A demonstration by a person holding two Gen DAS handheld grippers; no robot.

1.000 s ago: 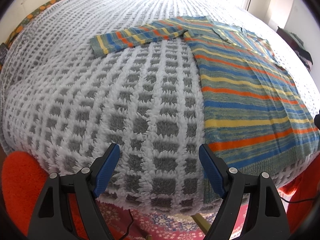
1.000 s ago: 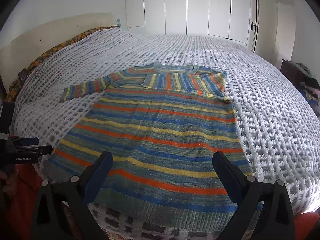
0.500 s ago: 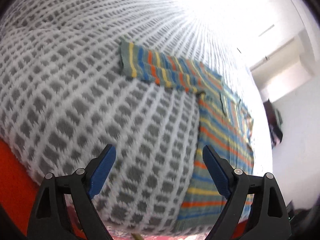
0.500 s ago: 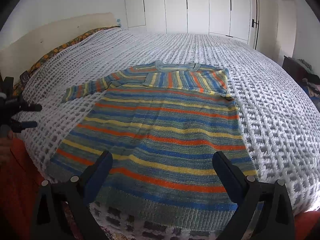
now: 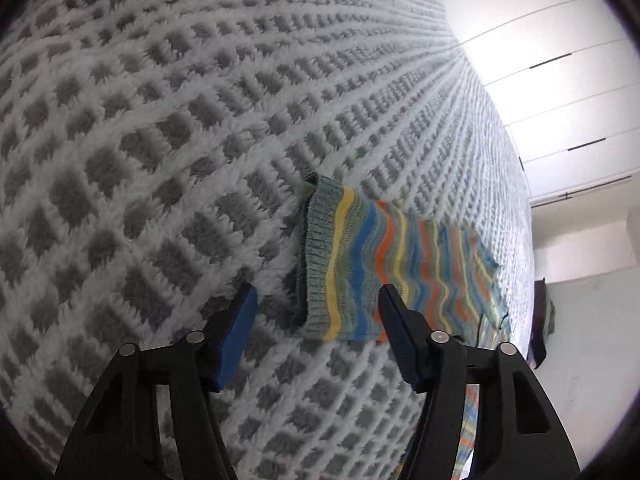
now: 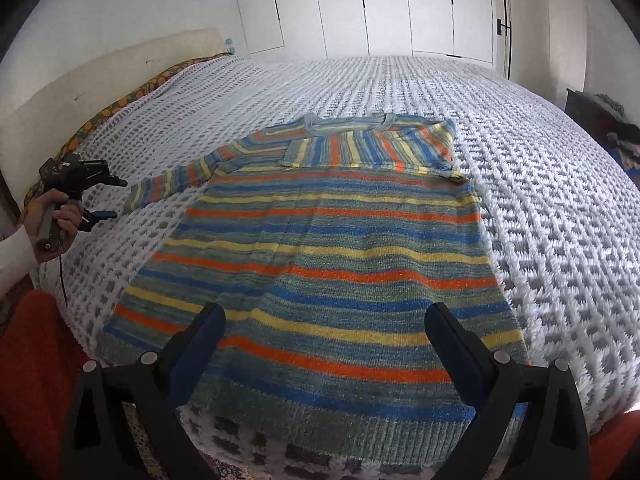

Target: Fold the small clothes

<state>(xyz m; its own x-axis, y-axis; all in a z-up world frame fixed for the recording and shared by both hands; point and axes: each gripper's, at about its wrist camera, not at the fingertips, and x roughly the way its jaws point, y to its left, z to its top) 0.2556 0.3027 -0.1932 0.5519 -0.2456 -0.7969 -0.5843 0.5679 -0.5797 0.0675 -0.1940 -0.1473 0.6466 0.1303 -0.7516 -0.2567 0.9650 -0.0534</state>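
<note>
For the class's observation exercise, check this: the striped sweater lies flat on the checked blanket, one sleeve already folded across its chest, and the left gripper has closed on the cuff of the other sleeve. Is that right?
Not quite. The left gripper is open, its jaws apart just short of the cuff, as the left wrist view shows. The rest stands: the striped sweater lies flat on the checked blanket with one sleeve folded across its chest.

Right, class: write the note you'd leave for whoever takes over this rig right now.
Left tongs: open, empty, pointing at the cuff of the outstretched sleeve, not touching it.
Right tongs: open, empty, above the sweater's hem.
Striped sweater: flat on the white-and-grey blanket; one sleeve already folded across the chest.
Left to do: fold in the outstretched sleeve, then fold the body.
</note>
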